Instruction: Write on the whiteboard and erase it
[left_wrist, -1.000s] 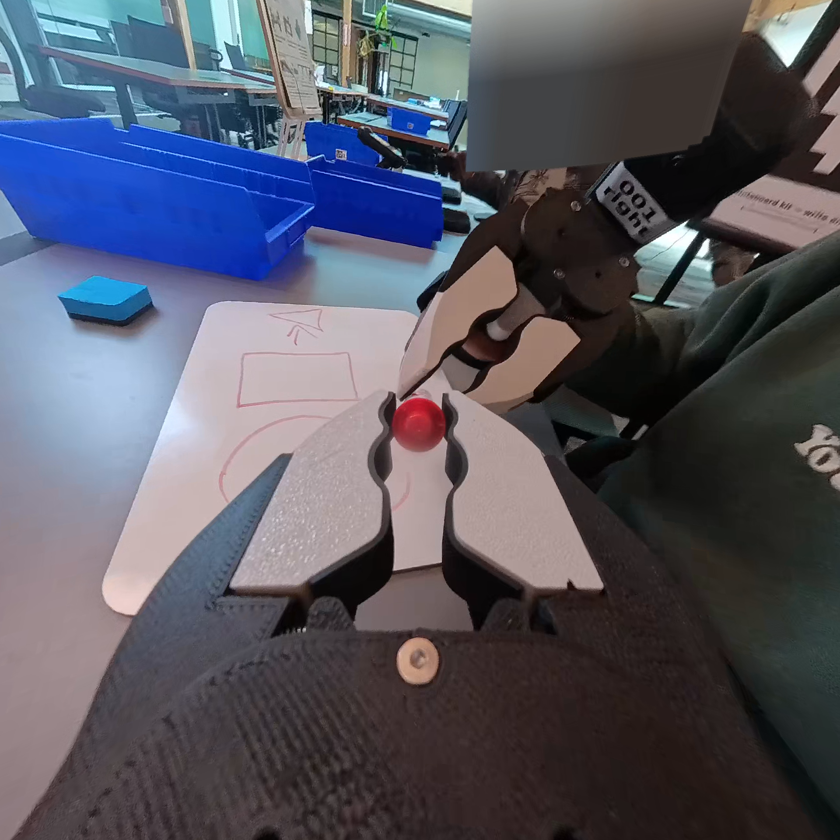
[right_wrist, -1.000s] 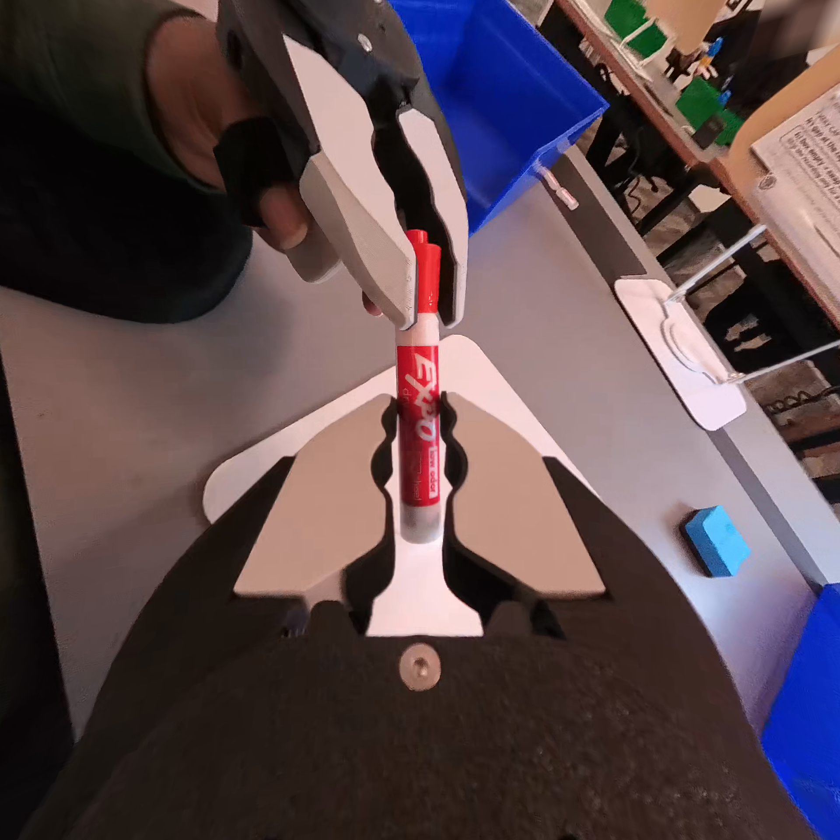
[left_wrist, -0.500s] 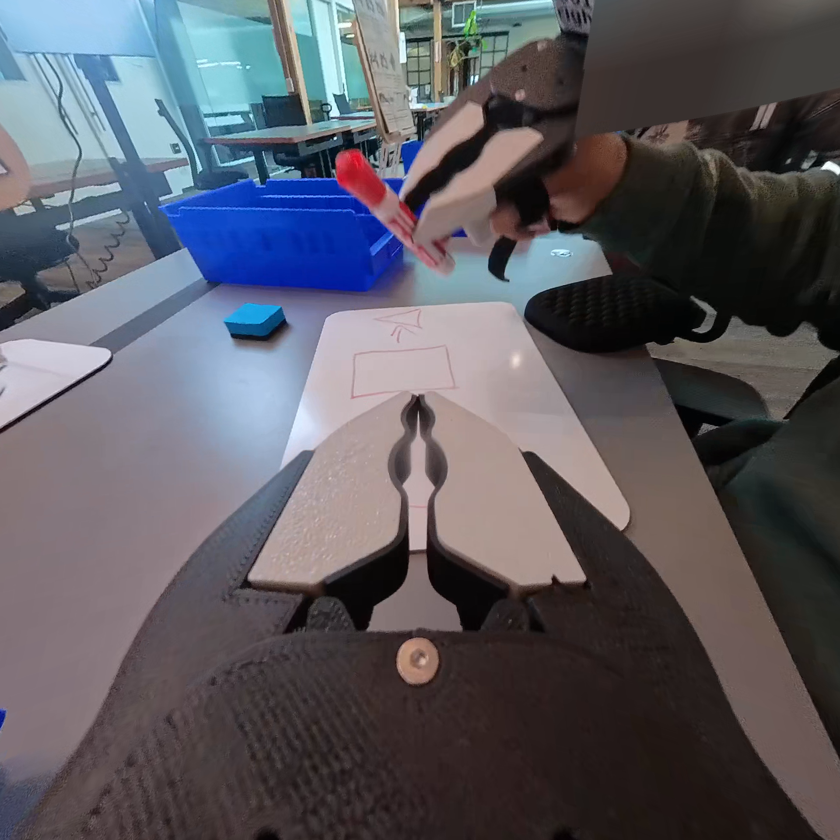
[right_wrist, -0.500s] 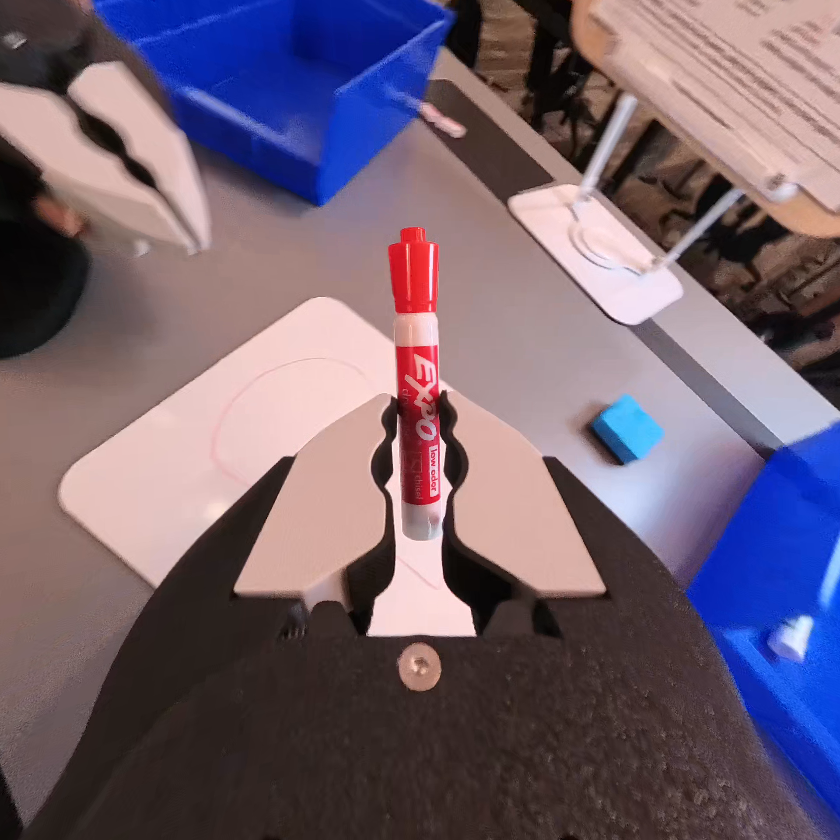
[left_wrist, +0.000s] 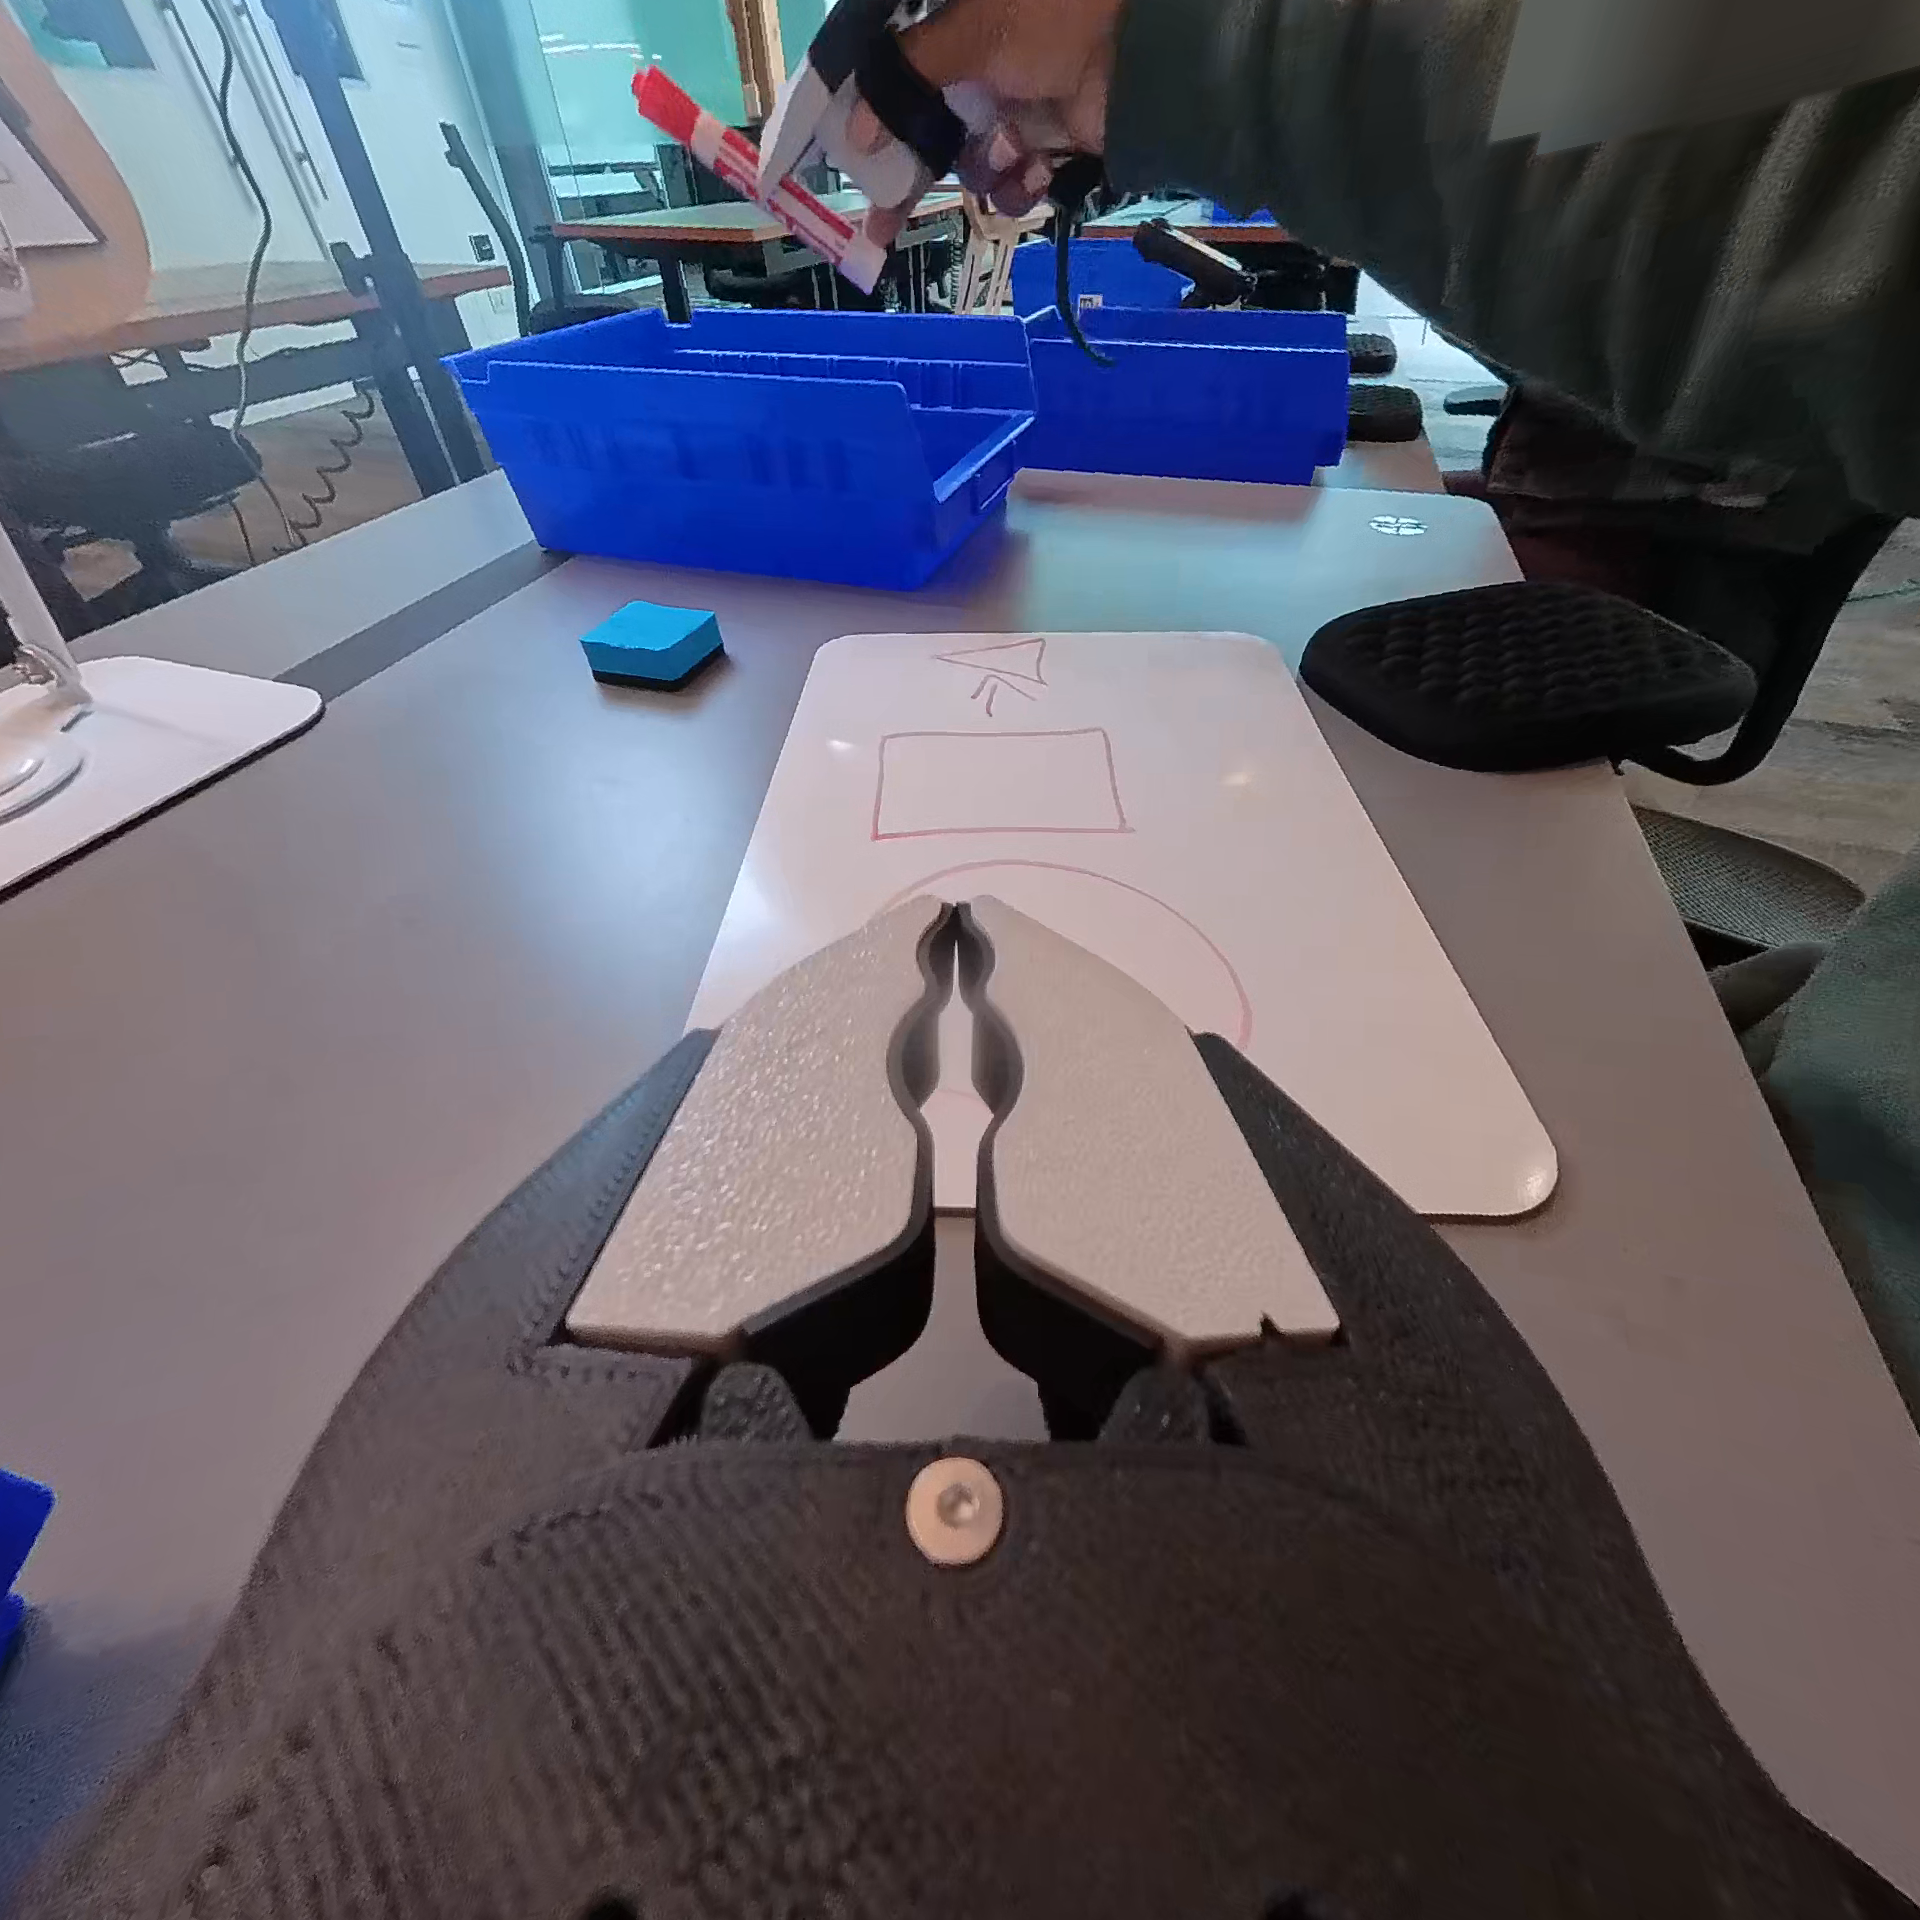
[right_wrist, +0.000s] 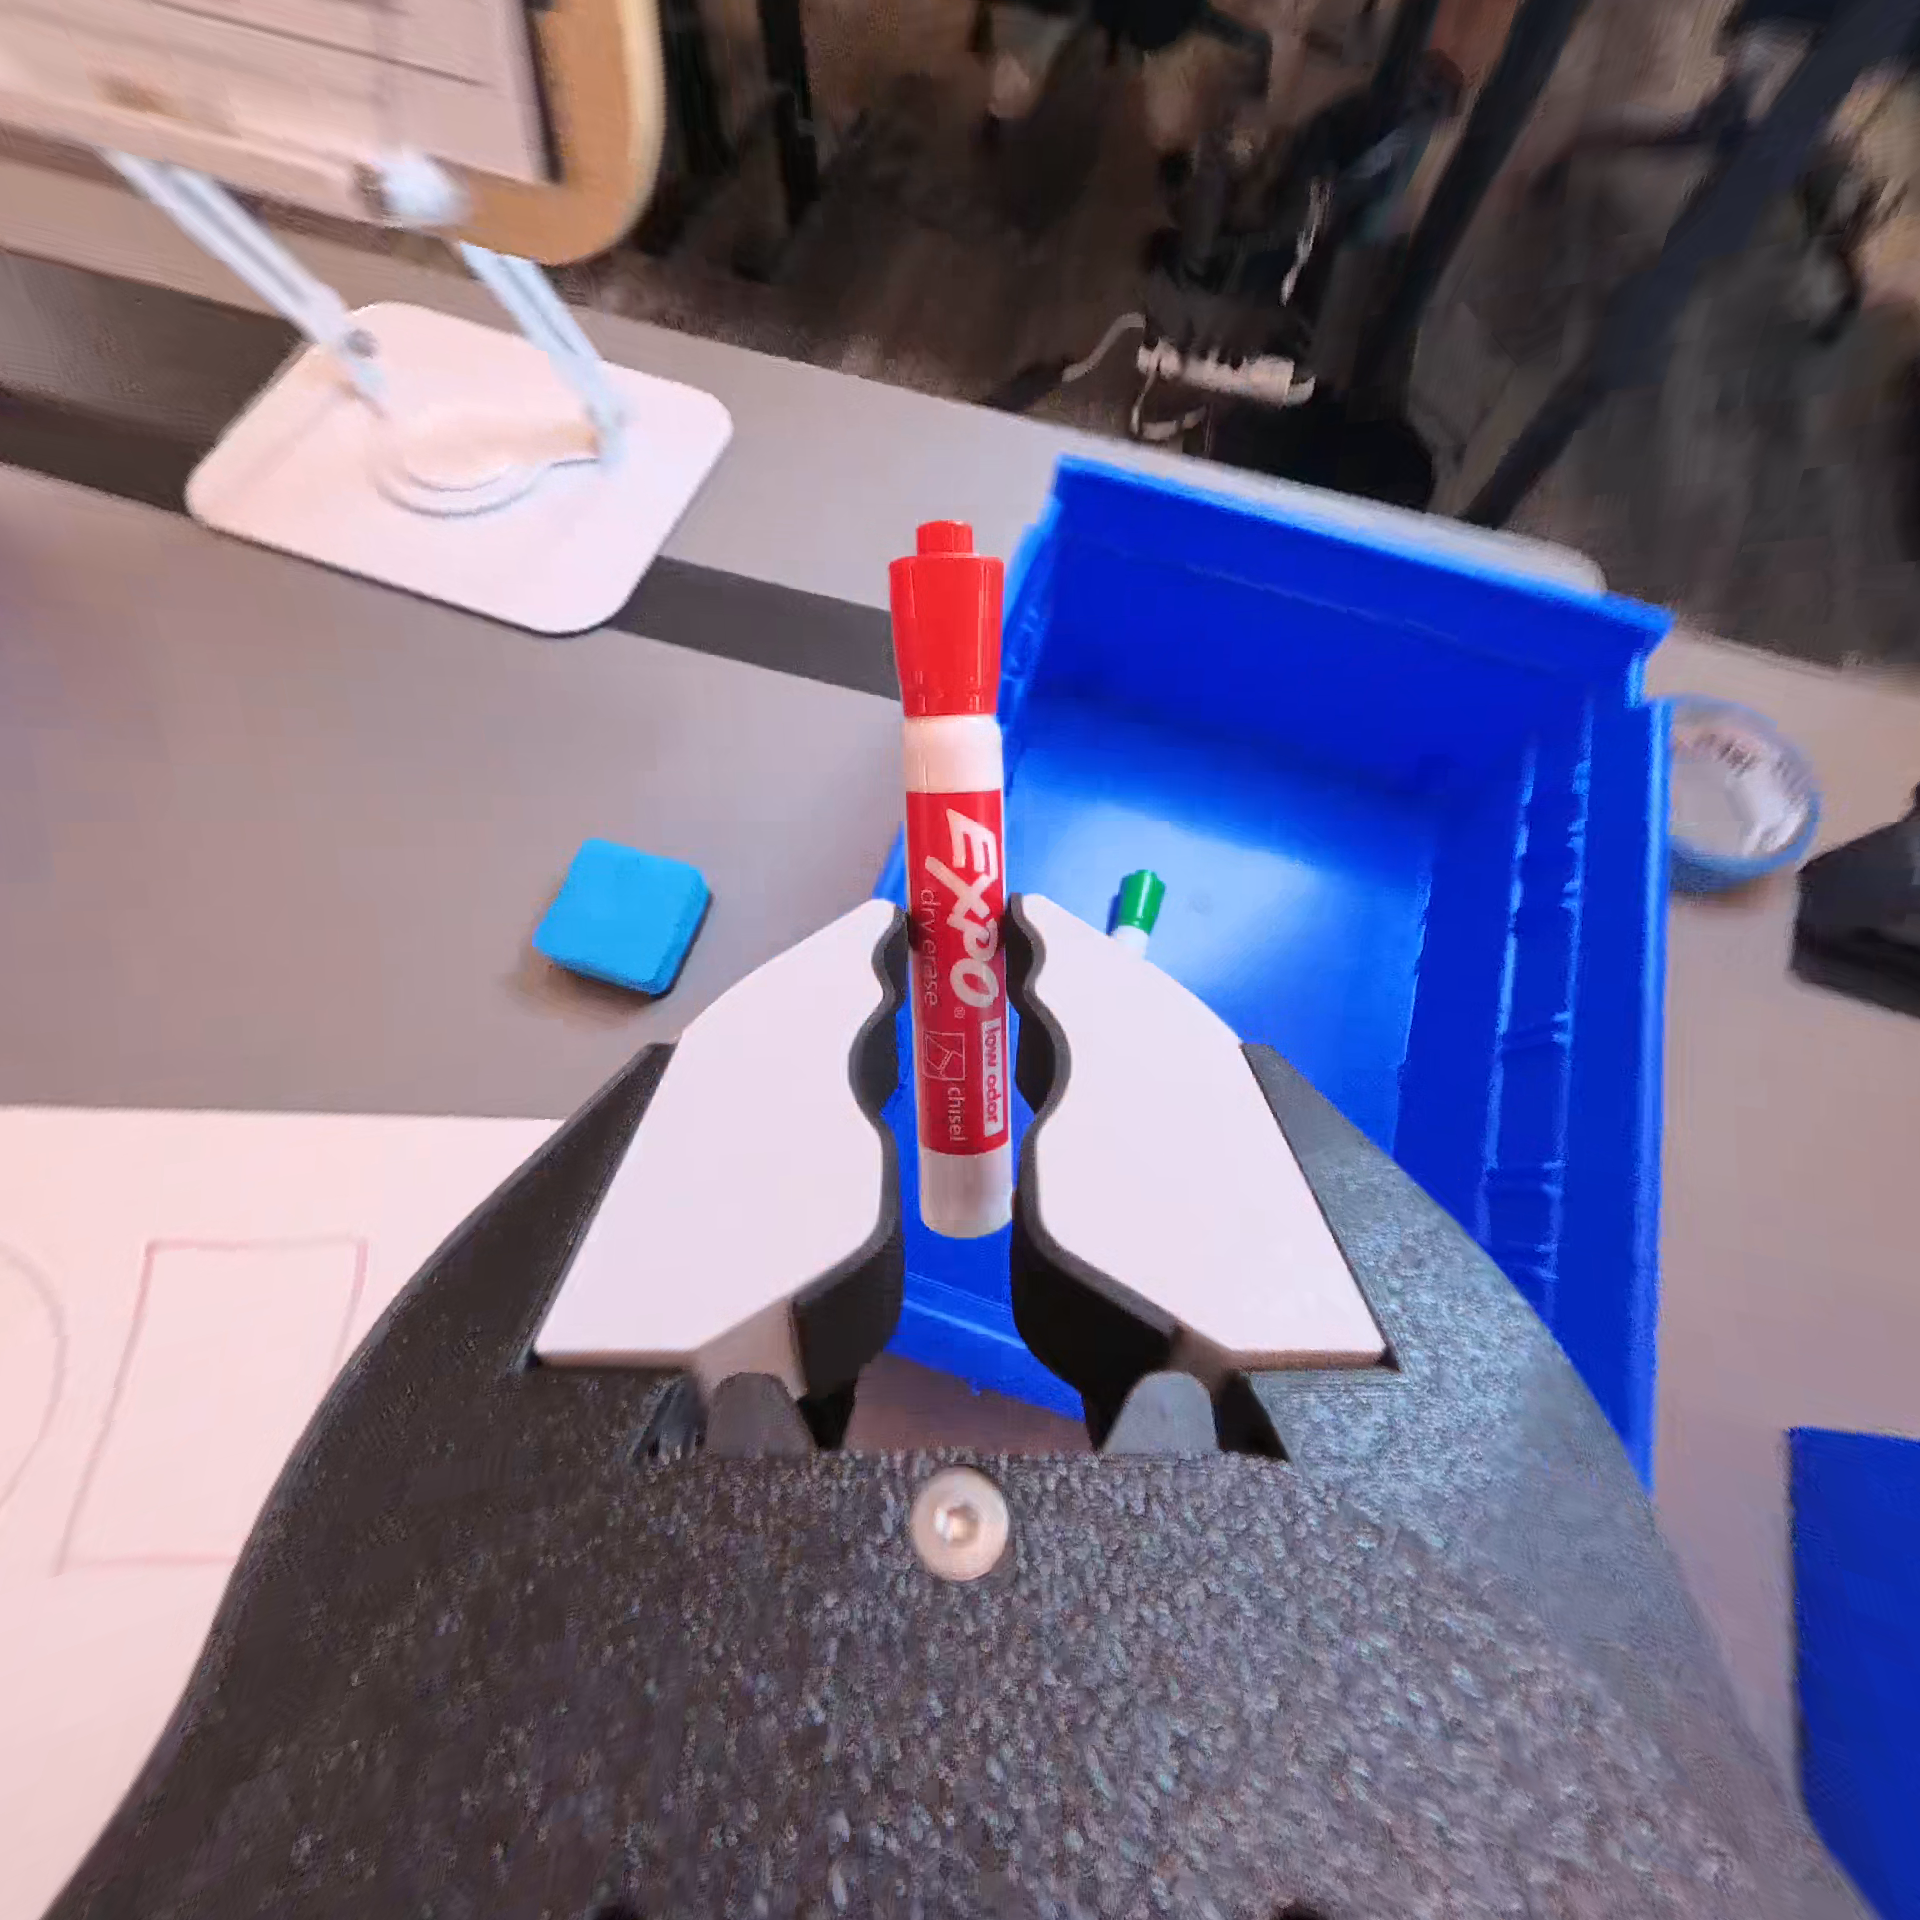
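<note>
A white whiteboard (left_wrist: 1226, 831) lies flat on the grey table with a red triangle, rectangle and circle drawn on it; its corner also shows in the right wrist view (right_wrist: 208, 1351). My left gripper (left_wrist: 956, 914) is shut and empty, low over the board's near end. My right gripper (right_wrist: 956, 914) is shut on a capped red marker (right_wrist: 951, 831) and holds it in the air above a blue bin (right_wrist: 1299, 935). In the left wrist view that marker (left_wrist: 748, 166) is high at the back. A blue eraser (left_wrist: 652, 642) lies left of the board, also visible in the right wrist view (right_wrist: 623, 930).
Two blue bins (left_wrist: 748, 457) stand behind the board. A green marker (right_wrist: 1138, 904) lies in the near bin. A white stand base (left_wrist: 135, 748) is at the left, a black chair armrest (left_wrist: 1517, 675) at the right edge. A tape roll (right_wrist: 1735, 795) sits beyond the bin. The gap from one gripper's tips to the other's is roughly 45 cm.
My left gripper let go of the marker's red cap, drew back and shut empty. My right gripper carried the capped marker up and away from the board to above the blue bin.
</note>
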